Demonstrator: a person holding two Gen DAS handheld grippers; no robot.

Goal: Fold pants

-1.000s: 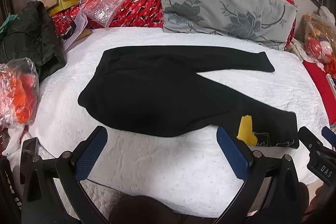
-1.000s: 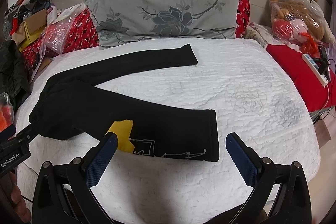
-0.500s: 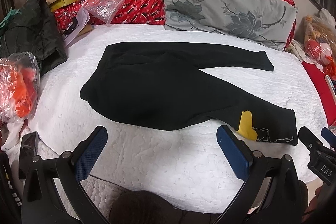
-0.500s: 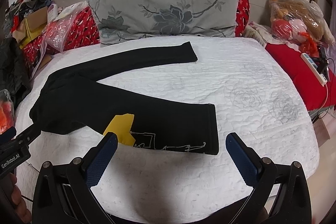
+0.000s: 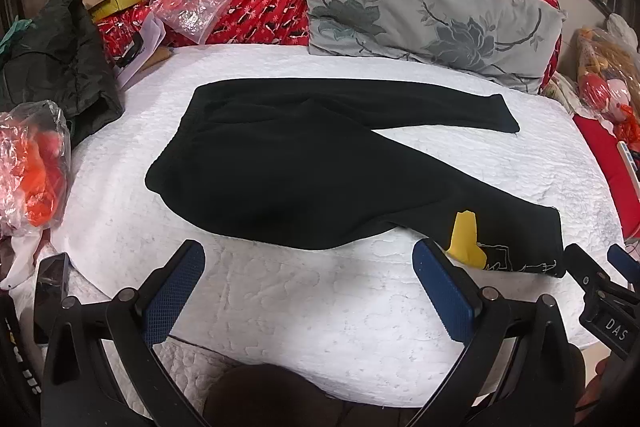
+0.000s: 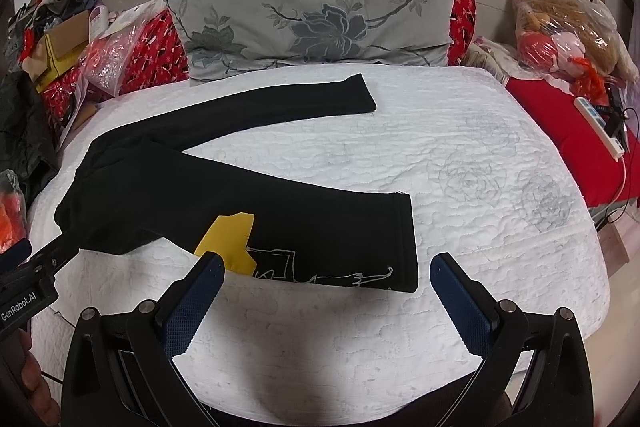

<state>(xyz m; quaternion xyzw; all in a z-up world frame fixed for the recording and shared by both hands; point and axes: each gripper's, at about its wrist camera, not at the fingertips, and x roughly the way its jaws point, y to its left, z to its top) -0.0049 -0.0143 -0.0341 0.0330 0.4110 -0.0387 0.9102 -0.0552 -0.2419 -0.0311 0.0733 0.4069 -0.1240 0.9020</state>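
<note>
Spreading flat on the bed point(image 5: 320, 291), the pants point(image 5: 304, 163) were laid legs apart for folding; the left tool point(image 5: 308, 291) and right tool point(image 6: 326, 303) were held apart, empty.

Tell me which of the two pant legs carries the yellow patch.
The near leg, the one just ahead of the right gripper, carries the yellow patch and white line print. The far leg, toward the grey pillow, is plain black.

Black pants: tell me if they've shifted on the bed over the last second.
No. The black pants keep the same lie against the grey pillow; the far leg's cuff ends at the same spot. Only the cameras drifted.
</note>
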